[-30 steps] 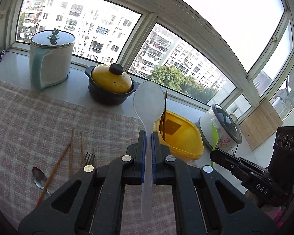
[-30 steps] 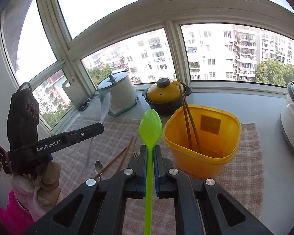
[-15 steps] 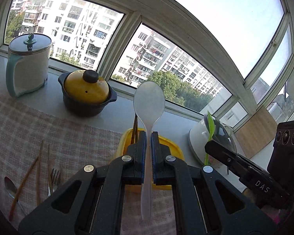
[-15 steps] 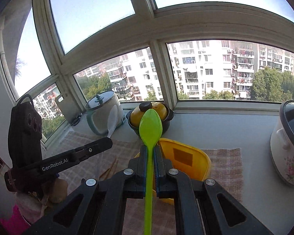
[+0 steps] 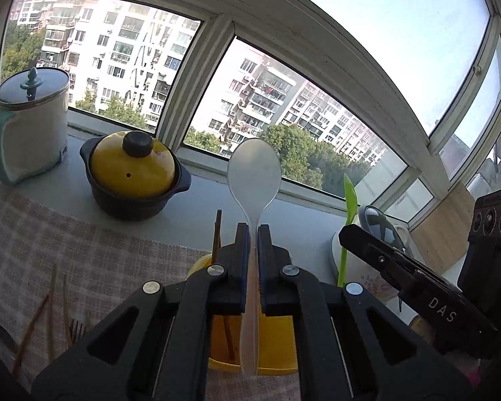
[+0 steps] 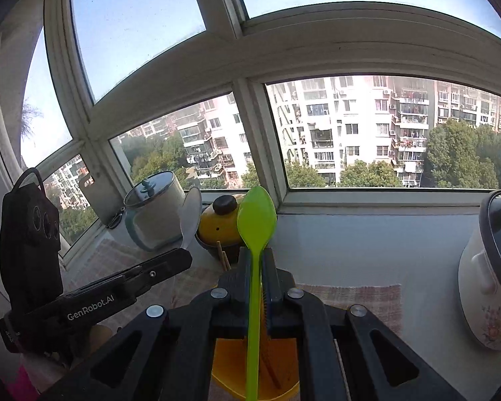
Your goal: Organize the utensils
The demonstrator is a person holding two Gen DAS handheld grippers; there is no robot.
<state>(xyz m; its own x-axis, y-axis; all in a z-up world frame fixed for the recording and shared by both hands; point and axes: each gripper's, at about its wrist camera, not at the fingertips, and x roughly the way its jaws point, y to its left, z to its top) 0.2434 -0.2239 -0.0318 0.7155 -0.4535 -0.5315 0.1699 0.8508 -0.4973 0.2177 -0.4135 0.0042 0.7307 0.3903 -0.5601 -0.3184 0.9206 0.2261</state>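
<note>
L gripper (image 5: 254, 234) pinches the handle of a translucent white spoon (image 5: 254, 175) btwn its pads, bowl up at frame centre against the window. R gripper (image 6: 258, 257) is clamped the same way on a green spoon (image 6: 256, 217), bowl up, mid-frame. Yellow bin (image 5: 277, 344) sits at bottom centre of the L view, mostly hidden behind the jaws, w/ brown chopsticks (image 5: 217, 234) standing in it, tips poking up just left of the pads (also seen in R view, low centre). On the checked cloth (image 5: 83, 250), lower left of L view: loose chopsticks (image 5: 50, 304), a fork (image 5: 76, 329) and a metal spoon (image 5: 5, 337), well apart from the bin. Yellow-lidded pot (image 5: 133, 173) and white canister (image 5: 30, 127) on the sill, left. Rice cooker (image 6: 487, 284) at right edge of R view.
</note>
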